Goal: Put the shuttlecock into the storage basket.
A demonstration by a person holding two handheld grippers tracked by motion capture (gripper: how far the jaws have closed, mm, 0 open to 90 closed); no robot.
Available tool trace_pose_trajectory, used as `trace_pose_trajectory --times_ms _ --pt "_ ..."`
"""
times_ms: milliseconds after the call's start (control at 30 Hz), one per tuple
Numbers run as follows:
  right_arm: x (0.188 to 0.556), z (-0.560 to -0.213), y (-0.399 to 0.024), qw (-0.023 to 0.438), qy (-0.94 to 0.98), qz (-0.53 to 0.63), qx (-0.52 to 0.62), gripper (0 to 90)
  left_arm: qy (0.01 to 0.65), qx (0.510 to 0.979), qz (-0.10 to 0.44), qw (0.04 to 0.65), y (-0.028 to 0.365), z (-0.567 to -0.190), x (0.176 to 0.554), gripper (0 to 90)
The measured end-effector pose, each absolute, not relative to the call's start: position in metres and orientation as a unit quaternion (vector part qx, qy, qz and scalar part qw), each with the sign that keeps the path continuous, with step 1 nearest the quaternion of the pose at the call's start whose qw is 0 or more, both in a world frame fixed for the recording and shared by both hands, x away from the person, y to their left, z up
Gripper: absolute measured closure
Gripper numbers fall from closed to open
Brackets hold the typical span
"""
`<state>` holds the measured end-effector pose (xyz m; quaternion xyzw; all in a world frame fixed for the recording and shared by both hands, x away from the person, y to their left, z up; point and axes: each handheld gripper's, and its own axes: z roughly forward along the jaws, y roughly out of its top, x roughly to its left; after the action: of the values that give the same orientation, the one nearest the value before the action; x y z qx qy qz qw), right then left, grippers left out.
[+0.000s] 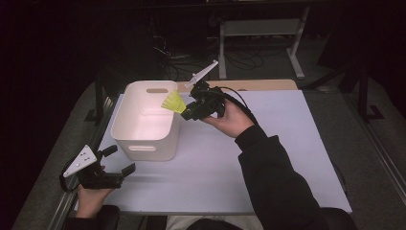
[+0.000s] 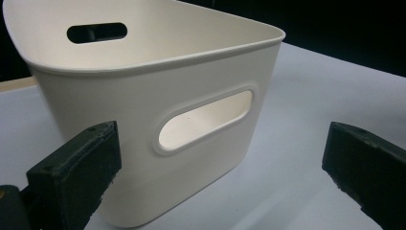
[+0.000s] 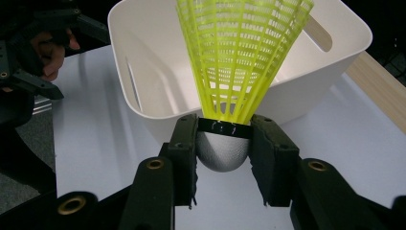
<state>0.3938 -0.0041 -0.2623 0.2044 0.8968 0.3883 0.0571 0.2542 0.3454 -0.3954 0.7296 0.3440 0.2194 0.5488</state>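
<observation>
A yellow shuttlecock [image 1: 173,102] [image 3: 239,57] with a white rounded head is clamped by that head in my right gripper [image 1: 190,111] [image 3: 223,148], which is shut on it. Its skirt points over the right rim of a white plastic bin [image 1: 143,120] [image 3: 143,62]. The bin has handle slots in its end walls [image 2: 206,120] and looks empty inside. My left gripper [image 1: 119,160] [image 2: 220,172] is held low at the table's near left corner, open, with the bin's near wall just beyond its fingertips and nothing between its jaws.
The bin stands on a white table top [image 1: 268,158] with a wooden strip [image 1: 258,85] along the far edge. Dark floor, cables and a metal stand [image 1: 268,33] lie beyond. The right half of the table top lies bare.
</observation>
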Motion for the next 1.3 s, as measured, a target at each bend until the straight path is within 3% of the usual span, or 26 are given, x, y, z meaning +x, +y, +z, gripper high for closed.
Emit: trace_pose_trajectory --times_ms 1300 --pt "0.405 -0.271 0.042 0.038 0.899 0.399 0.176 62.4 0.345 0.729 0.217 0.550 0.346 -0.395 0.254 0.0"
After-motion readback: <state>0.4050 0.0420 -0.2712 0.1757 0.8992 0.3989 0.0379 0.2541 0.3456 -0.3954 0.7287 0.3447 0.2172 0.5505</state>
